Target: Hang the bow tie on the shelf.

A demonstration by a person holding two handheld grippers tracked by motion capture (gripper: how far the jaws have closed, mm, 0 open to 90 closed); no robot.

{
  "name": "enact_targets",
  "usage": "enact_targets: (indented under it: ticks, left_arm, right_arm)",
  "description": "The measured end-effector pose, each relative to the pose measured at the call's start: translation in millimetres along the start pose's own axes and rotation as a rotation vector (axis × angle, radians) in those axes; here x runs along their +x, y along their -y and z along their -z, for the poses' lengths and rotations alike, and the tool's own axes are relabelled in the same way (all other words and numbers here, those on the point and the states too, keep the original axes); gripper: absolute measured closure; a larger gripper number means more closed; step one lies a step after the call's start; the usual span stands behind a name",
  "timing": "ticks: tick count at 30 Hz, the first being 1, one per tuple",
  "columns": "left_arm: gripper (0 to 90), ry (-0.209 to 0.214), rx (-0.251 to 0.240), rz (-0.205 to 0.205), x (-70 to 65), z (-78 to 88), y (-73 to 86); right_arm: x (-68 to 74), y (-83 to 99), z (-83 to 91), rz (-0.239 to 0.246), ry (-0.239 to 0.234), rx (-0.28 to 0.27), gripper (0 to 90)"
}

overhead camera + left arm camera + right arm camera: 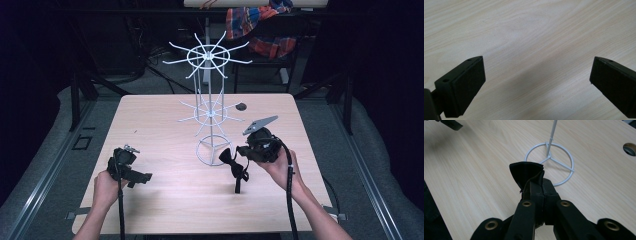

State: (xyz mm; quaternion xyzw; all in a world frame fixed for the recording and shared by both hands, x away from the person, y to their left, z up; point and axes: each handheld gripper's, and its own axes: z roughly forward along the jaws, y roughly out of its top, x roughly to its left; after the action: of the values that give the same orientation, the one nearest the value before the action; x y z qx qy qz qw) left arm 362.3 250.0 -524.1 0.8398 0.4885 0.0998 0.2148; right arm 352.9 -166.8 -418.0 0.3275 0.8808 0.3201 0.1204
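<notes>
The right gripper (pixel 241 151) is pinching a black bow tie (pixel 234 160) near the wire rack (pixel 210 112), maybe for hanging, while the left gripper (pixel 145 177) is waiting open.

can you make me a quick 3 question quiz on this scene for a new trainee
1. True or false: the left gripper is clamped on an object.
2. What does the right gripper hold?
A. a black bow tie
B. a red plaid cloth
C. a coin
3. Fill in: the white wire rack stands on a round ____ base on the table.

Key
1. False. In the left gripper view its jaws stand wide apart over bare wood.
2. A. The jaws are shut on the black bow tie, whose strap hangs down towards the table in the high view.
3. Ring; a wire ring with three spokes to the pole.
</notes>
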Motion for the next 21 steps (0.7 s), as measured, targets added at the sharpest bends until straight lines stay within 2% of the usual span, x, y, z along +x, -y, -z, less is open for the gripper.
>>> enact_targets:
  ticks: [11,16,21]
  left_arm:
    - [0.2,0.004,0.005,-0.005,-0.1,-0.9,-0.4]
    - [0.3,0.002,0.012,-0.008,0.3,-1.2,-0.5]
    - [1.3,0.001,0.008,0.004,0.5,-1.2,0.9]
  right_arm:
    - [7.4,-17.3,2.1,0.041,-0.020,-0.028,89.7]
    - [9.1,-21.2,5.6,0.054,-0.014,-0.041,89.7]
    - [10.3,-27.7,10.7,0.062,-0.018,-0.061,89.7]
